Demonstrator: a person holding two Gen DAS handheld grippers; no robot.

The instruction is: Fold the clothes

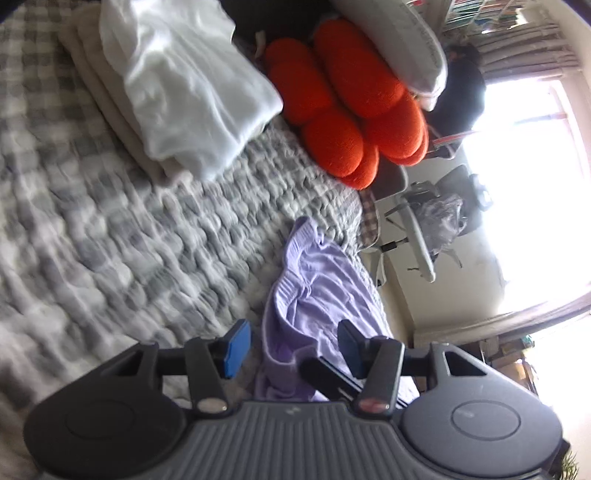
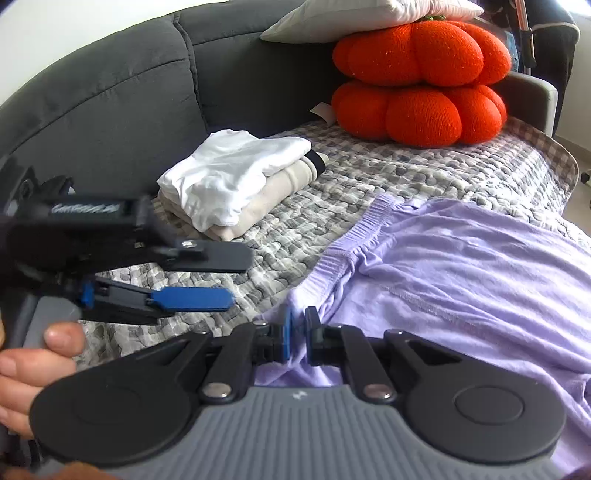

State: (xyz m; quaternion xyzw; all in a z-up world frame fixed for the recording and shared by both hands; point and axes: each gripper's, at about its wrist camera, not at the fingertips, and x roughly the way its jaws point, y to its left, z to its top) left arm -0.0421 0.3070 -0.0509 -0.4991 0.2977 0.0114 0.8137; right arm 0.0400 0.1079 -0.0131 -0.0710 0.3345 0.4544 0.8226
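Note:
A lavender garment (image 1: 314, 288) (image 2: 461, 277) with a ribbed waistband lies crumpled on the grey checked quilt (image 1: 129, 240) (image 2: 406, 173). My right gripper (image 2: 299, 328) is shut on the garment's near left edge, with fabric pinched between its blue pads. In the right wrist view my left gripper (image 2: 240, 277) hovers over the quilt just left of the garment, held by a hand (image 2: 33, 365). It is open and nothing sits between its fingers. In its own view the left gripper (image 1: 291, 341) stands open above the garment's near end.
A folded stack, white on beige (image 1: 184, 85) (image 2: 236, 170), rests on the quilt near the grey sofa back (image 2: 110, 92). Two orange pumpkin cushions (image 1: 351, 103) (image 2: 417, 81) with a white pillow (image 2: 351, 14) on top stand at the far end. An office chair (image 1: 424, 221) stands beyond the bed edge.

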